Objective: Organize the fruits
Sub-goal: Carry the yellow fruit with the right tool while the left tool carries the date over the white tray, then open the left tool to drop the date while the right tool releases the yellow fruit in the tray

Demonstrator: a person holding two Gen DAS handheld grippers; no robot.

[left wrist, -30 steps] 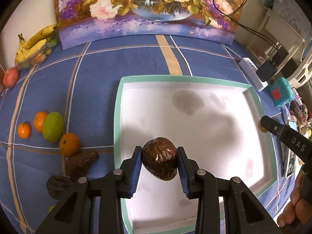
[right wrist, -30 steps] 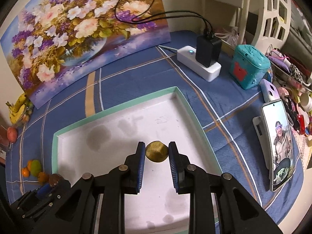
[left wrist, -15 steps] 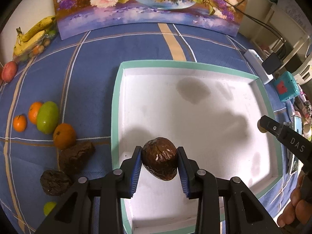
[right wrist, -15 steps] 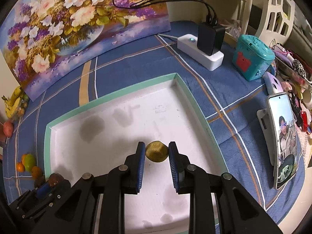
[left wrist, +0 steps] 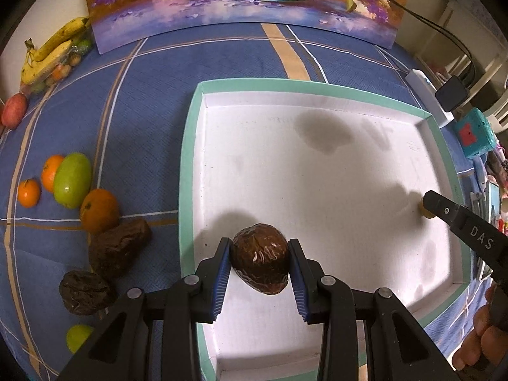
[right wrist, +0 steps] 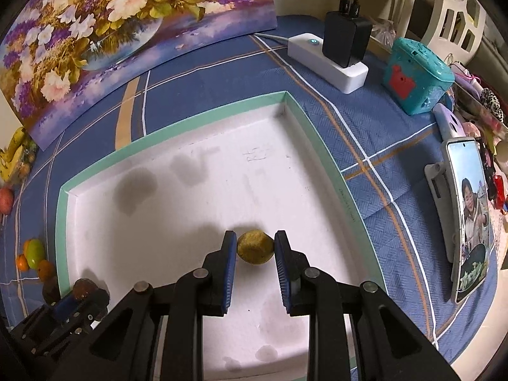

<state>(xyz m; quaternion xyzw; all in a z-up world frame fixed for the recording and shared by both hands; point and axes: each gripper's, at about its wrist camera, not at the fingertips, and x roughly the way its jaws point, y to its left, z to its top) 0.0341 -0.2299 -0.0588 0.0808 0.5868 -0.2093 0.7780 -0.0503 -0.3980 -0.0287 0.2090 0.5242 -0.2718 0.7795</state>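
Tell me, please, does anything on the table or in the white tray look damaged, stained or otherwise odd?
Yes: the white tray has dark blotches on its floor, near the far left corner and by the near edge, like damp stains. On the blue cloth, two wrinkled brown fruits look shrivelled beside the smooth oranges.

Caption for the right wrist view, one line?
Right gripper holds a small yellow-green fruit over the white tray on the blue cloth.
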